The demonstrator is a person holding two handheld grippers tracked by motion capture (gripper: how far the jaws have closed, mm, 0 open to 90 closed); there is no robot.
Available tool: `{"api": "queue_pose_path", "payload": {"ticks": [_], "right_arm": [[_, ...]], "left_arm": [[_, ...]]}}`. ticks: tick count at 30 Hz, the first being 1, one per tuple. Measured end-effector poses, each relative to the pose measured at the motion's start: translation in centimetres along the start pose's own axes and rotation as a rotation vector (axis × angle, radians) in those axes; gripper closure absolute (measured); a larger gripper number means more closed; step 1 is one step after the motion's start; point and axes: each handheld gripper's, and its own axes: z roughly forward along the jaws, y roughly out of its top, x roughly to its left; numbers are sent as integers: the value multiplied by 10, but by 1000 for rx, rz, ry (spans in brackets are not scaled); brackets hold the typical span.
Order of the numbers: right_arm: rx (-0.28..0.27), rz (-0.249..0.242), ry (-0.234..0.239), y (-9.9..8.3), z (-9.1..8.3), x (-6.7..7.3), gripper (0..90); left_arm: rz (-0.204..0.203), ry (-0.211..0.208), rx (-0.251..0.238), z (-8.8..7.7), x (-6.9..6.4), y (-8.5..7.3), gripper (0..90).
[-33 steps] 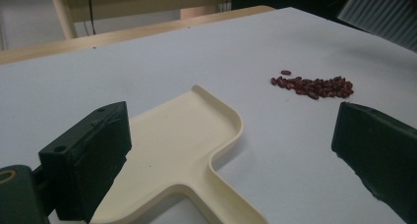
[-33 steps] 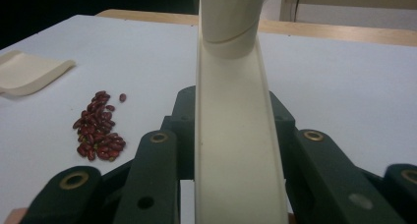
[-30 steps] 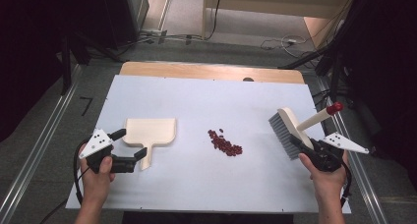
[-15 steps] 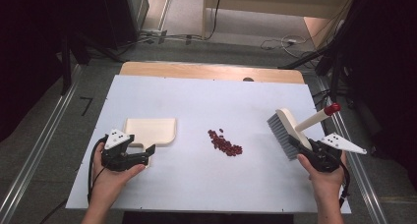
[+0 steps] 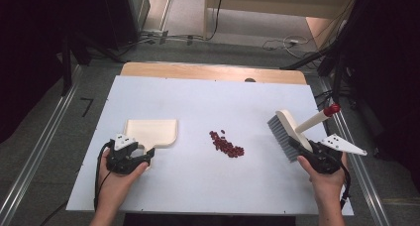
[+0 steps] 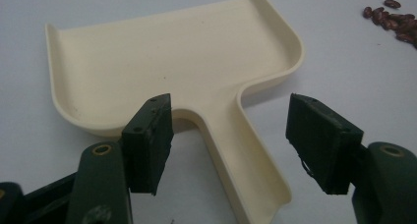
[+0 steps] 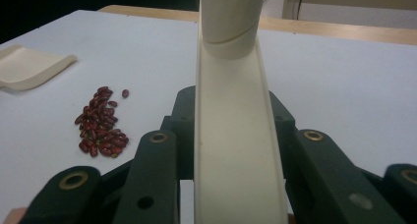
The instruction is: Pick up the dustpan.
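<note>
Black pads of your left gripper (image 6: 236,145) have just been closing and stand apart, 1 each side of the cream plastic dustpan (image 5: 151,132)'s handle, untouched. Its long axis runs straight between them. Your right gripper (image 5: 303,154) clamps the cream brush (image 5: 289,132); red beans (image 5: 227,145) lie between.

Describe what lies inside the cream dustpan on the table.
The dustpan holds nothing: its cream floor is bare in the left gripper view. The beans lie apart on the table. What is beneath the pan is covered.
</note>
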Motion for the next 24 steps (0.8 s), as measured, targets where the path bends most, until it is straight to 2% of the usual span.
{"api": "queue_pose_path", "payload": {"ticks": [3,5,14,18,20,24], "right_arm": [[-4,-6,6,0,0,1,654],[-4,-3,6,0,0,1,653],[1,-4,4,0,0,0,654],[0,0,4,0,1,0,654],[0,-1,4,0,1,0,653],[2,-6,4,0,1,1,653]], "left_arm": [[-34,3,23,3,2,-2,359],[-42,18,31,4,1,-3,372],[-51,41,47,12,-9,-6,406],[-56,73,26,17,-15,-6,432],[-67,112,14,20,-18,-7,446],[-80,162,7,25,-23,-12,500]]}}
